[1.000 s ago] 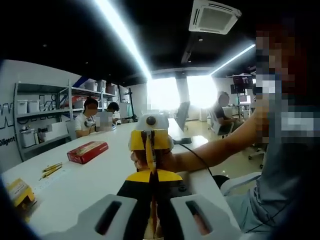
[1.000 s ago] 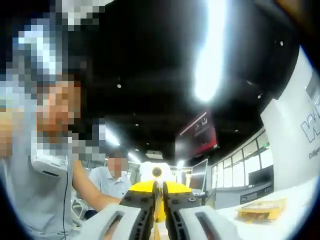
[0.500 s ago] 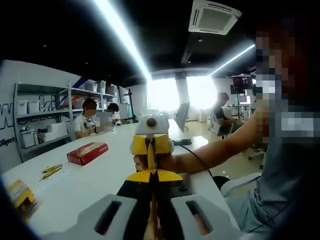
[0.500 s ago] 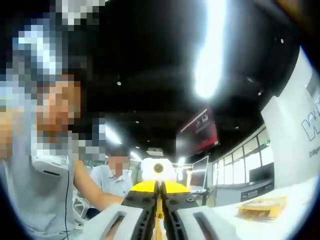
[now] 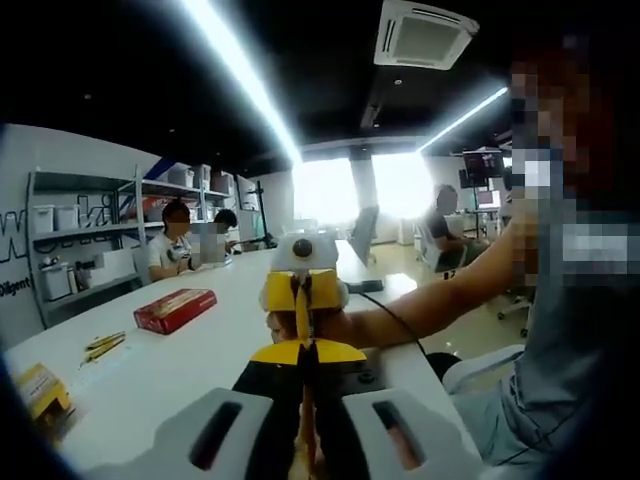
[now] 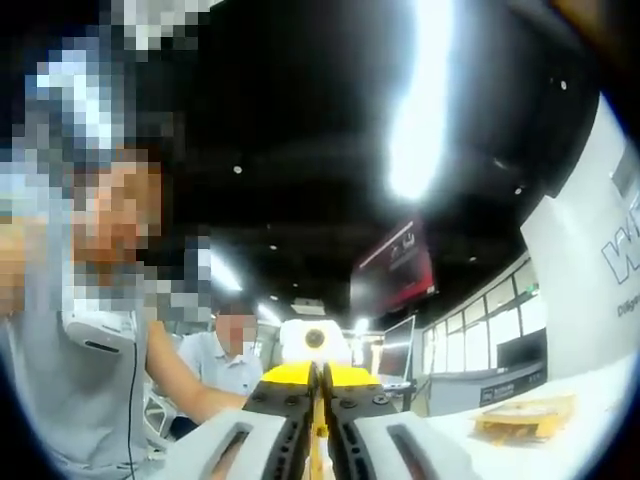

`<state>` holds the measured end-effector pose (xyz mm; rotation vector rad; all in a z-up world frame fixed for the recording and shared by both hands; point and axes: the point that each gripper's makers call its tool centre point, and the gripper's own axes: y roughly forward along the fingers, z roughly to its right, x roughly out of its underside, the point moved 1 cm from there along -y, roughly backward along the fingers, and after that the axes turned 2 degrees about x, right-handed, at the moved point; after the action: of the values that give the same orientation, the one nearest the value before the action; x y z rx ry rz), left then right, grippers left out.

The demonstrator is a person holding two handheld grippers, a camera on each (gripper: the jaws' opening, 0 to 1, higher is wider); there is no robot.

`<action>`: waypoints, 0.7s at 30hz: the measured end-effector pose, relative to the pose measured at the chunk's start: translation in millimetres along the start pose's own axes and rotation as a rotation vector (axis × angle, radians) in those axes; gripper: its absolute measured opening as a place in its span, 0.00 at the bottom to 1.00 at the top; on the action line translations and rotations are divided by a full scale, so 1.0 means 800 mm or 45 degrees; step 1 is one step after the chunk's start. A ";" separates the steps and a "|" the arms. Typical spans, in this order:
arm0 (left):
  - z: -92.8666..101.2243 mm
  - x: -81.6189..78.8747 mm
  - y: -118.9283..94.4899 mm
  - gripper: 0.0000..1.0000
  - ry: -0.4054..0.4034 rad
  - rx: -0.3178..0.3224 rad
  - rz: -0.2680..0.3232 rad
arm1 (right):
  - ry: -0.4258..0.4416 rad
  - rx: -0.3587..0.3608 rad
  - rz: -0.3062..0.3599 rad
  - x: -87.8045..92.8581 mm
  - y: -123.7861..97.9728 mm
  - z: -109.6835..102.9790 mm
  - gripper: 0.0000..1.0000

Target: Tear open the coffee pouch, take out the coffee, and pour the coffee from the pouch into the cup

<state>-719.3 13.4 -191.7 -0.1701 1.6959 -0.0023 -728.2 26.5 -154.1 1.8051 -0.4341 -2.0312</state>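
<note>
Left gripper (image 5: 308, 440), in the left gripper view: jaws pressed nearly together, pinching the thin edge of a yellow coffee pouch (image 5: 304, 320) that stands on edge between them. Facing it head-on, the right gripper (image 5: 303, 292), yellow-fronted and held in a hand (image 5: 330, 322) at the end of a bare forearm, clamped on the far edge of the same pouch. Pouch held in the air above the white table (image 5: 180, 370), stretched between the two grippers, seen edge-on as a narrow yellow strip; whether torn yet, cannot tell. In the right gripper view, right gripper (image 6: 316, 425) with jaws likewise squeezed shut on the yellow strip of pouch (image 6: 318, 440), the left gripper (image 6: 312, 378) meeting it from the far side. On the table in the left gripper view: a red box (image 5: 175, 308) well off to the left, a few yellow sachets (image 5: 103, 345) nearer the edge, and a yellow carton (image 5: 40, 392) at the near left corner. Behind, grey shelves (image 5: 80, 245) along the wall, seated people (image 5: 180, 240) at the far end. In the right gripper view, a flat yellow packet (image 6: 525, 417) lying on the table at lower right.
</note>
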 end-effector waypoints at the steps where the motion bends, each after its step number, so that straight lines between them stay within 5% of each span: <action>1: 0.000 -0.001 -0.001 0.05 0.011 -0.006 0.006 | -0.002 0.009 0.005 0.000 0.000 0.002 0.06; 6: -0.001 0.000 -0.002 0.05 0.019 -0.015 -0.005 | -0.001 -0.008 -0.025 0.007 0.006 -0.003 0.15; 18: 0.000 0.004 -0.004 0.12 -0.003 -0.006 0.014 | -0.010 0.028 -0.049 0.009 0.001 0.005 0.06; 21: -0.001 0.009 -0.007 0.06 -0.014 -0.009 0.004 | -0.005 0.032 -0.026 0.003 -0.001 0.007 0.06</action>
<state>-720.4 7.3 -198.2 -0.1724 1.6852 0.0068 -734.3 25.7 -155.8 1.8277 -0.4463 -2.0518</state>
